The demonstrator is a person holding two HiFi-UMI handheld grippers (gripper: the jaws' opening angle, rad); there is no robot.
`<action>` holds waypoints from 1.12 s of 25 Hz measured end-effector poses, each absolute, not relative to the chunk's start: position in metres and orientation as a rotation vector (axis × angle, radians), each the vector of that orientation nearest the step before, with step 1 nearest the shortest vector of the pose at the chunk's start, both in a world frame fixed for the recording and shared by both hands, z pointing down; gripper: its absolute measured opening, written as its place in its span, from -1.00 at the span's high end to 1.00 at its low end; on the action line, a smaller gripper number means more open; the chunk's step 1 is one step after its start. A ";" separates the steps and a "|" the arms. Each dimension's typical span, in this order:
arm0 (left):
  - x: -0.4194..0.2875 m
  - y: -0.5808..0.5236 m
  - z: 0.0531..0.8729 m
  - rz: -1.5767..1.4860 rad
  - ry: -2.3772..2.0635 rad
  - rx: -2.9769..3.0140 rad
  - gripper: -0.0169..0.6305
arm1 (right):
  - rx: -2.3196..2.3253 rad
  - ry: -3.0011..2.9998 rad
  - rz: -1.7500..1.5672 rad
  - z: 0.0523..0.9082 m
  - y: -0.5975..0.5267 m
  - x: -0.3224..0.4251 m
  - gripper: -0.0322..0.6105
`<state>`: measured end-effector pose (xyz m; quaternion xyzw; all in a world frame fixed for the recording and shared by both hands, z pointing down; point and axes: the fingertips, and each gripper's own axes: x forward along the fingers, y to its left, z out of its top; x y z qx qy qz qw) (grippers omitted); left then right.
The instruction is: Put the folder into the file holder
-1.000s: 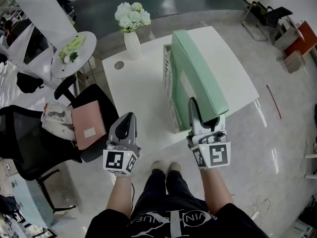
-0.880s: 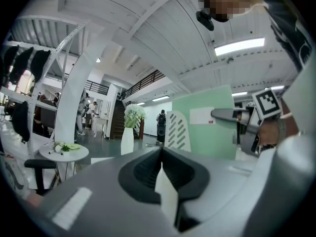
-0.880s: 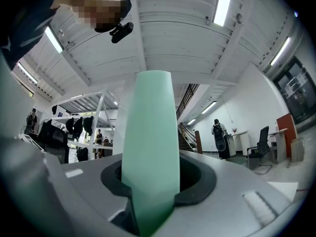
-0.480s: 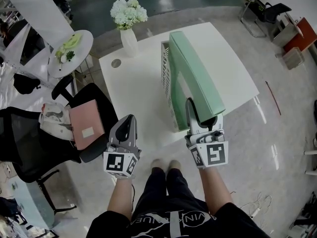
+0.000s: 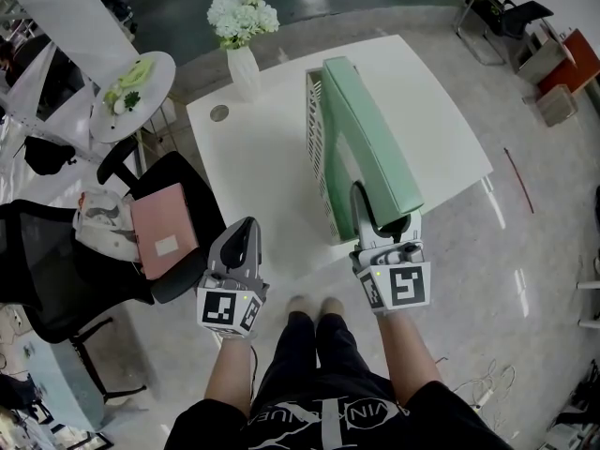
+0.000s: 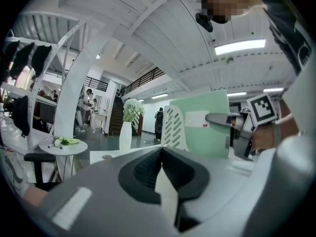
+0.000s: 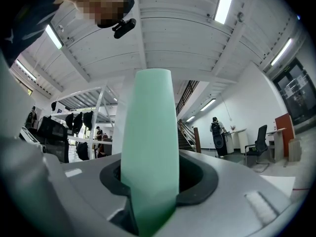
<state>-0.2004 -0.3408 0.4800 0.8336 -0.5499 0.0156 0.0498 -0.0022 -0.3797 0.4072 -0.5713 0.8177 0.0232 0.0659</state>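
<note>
Two grippers: left gripper [image 5: 246, 225] idle, right gripper [image 5: 384, 214] engaged on the work.
Left gripper: hangs off the near-left side of the white table [image 5: 253, 172], well apart from the work. Its own view shows the jaws closed together with nothing between them.
Right gripper: at the table's near edge, jaws part-way apart and opening. The near end of the mint-green folder [image 5: 370, 129] stands between them, and in its own view the spine fills the gap and the pads appear to touch its faces.
Folder position: stands on edge at the middle of the table and runs from near to far. Its left face lies against the slatted wall of the white file holder [image 5: 317, 148]. It looks seated in the holder, though its base is hidden in every view.
Surroundings: a vase of white flowers [image 5: 246, 59] stands at the far-left corner of the table, clear of the work.
Step in hand: judged to be the release, with the insertion apparently complete and the task close to its end.
Next move calls for: opening the right jaws until both pads are clear of the folder's faces. The gripper should then draw straight back toward the near side, so no pad drags the folder out of the holder or tips it rightward.
Check required: the folder should stand unaided against the slatted wall once it is free.
</note>
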 end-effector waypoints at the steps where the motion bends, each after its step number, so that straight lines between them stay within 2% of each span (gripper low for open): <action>1: -0.200 -0.339 0.480 0.048 -1.674 2.538 0.95 | -1.723 2.470 0.065 0.409 -0.379 -0.002 0.30; 14: -0.194 -0.327 0.484 0.052 -1.661 2.537 0.95 | -1.684 2.535 0.062 0.417 -0.374 -0.006 0.19; 19: -0.188 -0.322 0.472 0.035 -1.659 2.552 0.95 | -1.655 2.578 0.058 0.411 -0.365 -0.005 -0.01; 28: -0.175 -0.320 0.448 -0.005 -1.647 2.593 0.95 | -1.570 2.601 0.049 0.384 -0.344 -0.005 -0.06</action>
